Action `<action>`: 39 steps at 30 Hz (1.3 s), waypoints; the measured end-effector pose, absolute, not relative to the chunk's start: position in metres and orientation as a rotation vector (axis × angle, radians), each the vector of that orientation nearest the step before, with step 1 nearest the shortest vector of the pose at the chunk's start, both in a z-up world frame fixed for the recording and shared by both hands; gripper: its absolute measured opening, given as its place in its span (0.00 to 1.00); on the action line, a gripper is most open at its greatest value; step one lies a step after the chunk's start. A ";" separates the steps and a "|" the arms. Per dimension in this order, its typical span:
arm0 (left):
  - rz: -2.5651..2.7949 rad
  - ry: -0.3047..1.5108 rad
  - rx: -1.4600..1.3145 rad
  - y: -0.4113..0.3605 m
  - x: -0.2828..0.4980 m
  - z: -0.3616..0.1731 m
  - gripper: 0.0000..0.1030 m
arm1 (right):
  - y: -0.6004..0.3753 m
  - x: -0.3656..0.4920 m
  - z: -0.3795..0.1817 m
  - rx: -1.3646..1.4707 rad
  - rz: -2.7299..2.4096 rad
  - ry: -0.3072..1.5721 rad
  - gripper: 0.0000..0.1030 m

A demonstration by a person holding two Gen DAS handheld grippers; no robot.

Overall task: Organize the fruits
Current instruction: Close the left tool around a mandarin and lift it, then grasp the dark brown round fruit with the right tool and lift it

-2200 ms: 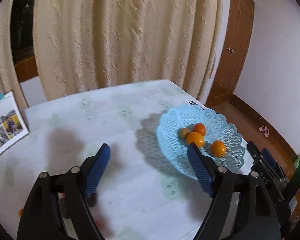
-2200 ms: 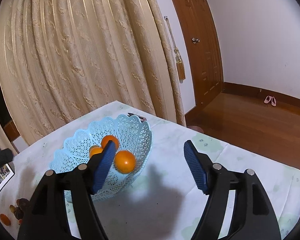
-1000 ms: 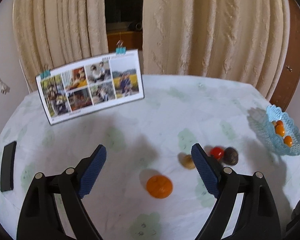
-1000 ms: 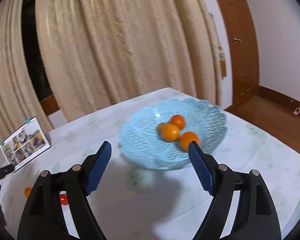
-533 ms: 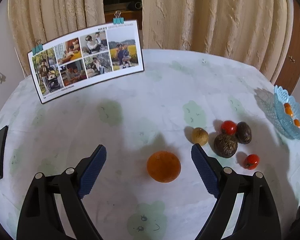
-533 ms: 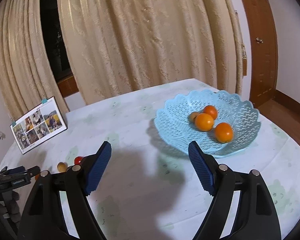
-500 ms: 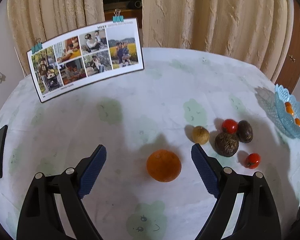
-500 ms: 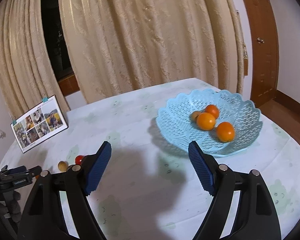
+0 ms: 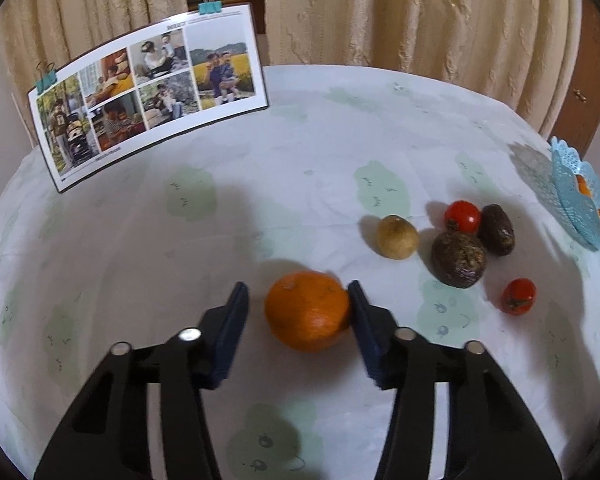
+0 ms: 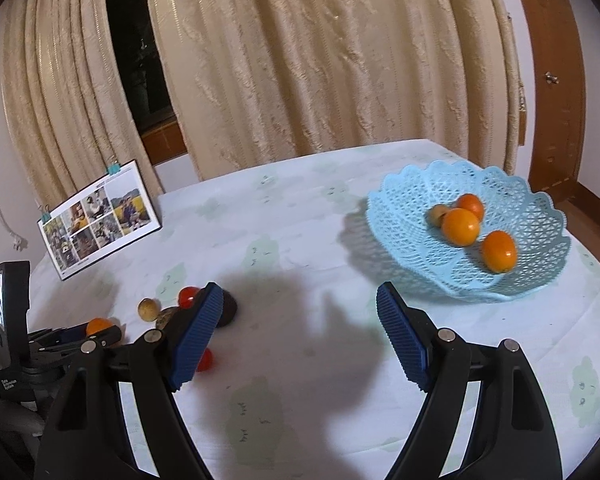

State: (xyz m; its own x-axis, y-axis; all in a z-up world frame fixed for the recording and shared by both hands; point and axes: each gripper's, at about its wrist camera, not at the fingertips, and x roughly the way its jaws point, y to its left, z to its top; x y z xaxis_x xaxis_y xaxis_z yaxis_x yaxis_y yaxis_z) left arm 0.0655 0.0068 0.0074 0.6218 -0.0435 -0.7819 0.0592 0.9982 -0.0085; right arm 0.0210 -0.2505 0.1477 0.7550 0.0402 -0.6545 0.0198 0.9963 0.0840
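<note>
Left claw (image 9: 298,312) closing round orange (image 9: 307,310), right pad seemingly touching. Firm, round, may roll: pinch across its middle.

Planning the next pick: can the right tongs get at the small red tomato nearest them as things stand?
Probably yes. The right tongs stand open and empty, and the red tomato lies on the table just behind their left finger, apart from the other fruit; a small shift sideways should bracket it.

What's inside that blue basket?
The blue basket holds three oranges and one small tan fruit, partly hidden behind the front orange. Anything beneath them cannot be seen.
</note>
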 end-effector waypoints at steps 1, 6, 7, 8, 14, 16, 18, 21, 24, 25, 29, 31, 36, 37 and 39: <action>-0.063 0.895 0.019 0.006 0.065 0.008 0.41 | -0.248 0.023 0.147 0.088 0.021 0.722 0.78; -0.063 0.890 0.005 0.009 0.063 0.013 0.39 | -0.238 0.031 0.142 0.086 0.062 0.760 0.78; -0.064 0.886 0.001 0.010 0.062 0.015 0.39 | -0.234 0.034 0.141 0.082 0.073 0.770 0.78; -0.065 0.880 -0.002 0.011 0.060 0.017 0.39 | -0.231 0.036 0.140 0.079 0.084 0.780 0.78; -0.066 0.838 -0.004 0.012 0.052 0.031 0.39 | -0.214 0.058 0.126 0.079 0.144 0.859 0.78; -0.067 0.831 -0.009 0.014 0.050 0.035 0.39 | -0.209 0.066 0.120 0.085 0.165 0.885 0.78; -0.067 0.825 -0.019 0.016 0.049 0.038 0.39 | -0.206 0.072 0.116 0.089 0.167 0.904 0.78; -0.057 0.814 -0.029 0.021 0.048 0.043 0.39 | -0.198 0.074 0.115 0.097 0.196 0.913 0.78; -0.049 0.804 -0.037 0.025 0.046 0.047 0.39 | -0.180 0.072 0.113 0.057 0.248 0.911 0.78; -0.047 0.800 -0.044 0.027 0.045 0.049 0.39 | -0.172 0.072 0.111 0.043 0.268 0.916 0.78; -0.034 0.787 -0.056 0.033 0.044 0.054 0.39 | -0.153 0.073 0.104 -0.004 0.303 0.920 0.74; -0.030 0.786 -0.063 0.035 0.043 0.055 0.39 | -0.152 0.076 0.101 -0.010 0.286 0.924 0.72; -0.034 0.785 -0.075 0.037 0.042 0.057 0.39 | -0.169 0.091 0.095 0.044 0.229 0.946 0.67; -0.034 0.785 -0.076 0.037 0.042 0.057 0.39 | -0.172 0.093 0.093 0.051 0.223 0.955 0.66; -0.037 0.785 -0.076 0.037 0.041 0.057 0.39 | -0.178 0.098 0.087 0.072 0.217 0.984 0.60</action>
